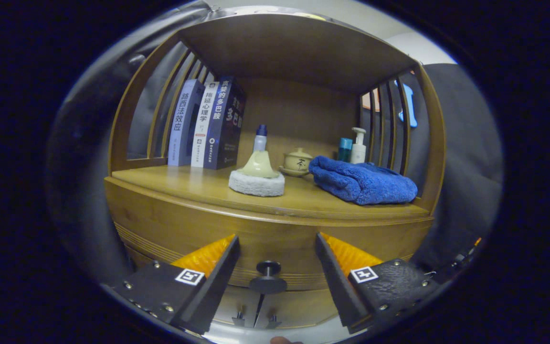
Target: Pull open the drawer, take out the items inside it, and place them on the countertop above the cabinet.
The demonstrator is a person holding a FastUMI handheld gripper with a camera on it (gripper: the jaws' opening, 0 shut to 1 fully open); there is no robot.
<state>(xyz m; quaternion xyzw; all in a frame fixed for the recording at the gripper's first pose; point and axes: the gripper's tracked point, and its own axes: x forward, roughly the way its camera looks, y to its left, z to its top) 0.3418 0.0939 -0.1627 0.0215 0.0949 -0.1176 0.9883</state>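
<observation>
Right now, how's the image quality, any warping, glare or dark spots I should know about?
In the gripper view, fisheye distortion bows the cabinet's countertop and side slats into curves; soft glare sits on the countertop by the books; the drawer front is dim but its knob reads sharply, sitting between the open gripper fingers; the blue towel looks crisp.

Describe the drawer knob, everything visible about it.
The drawer knob is a small dark knob with a round flat cap on a thin stem that widens into a disc-like base against the wooden drawer front. It looks like dark metal. It juts out toward the camera, sitting between the open fingers of the gripper; neither finger touches it. The drawer looks closed.
</observation>
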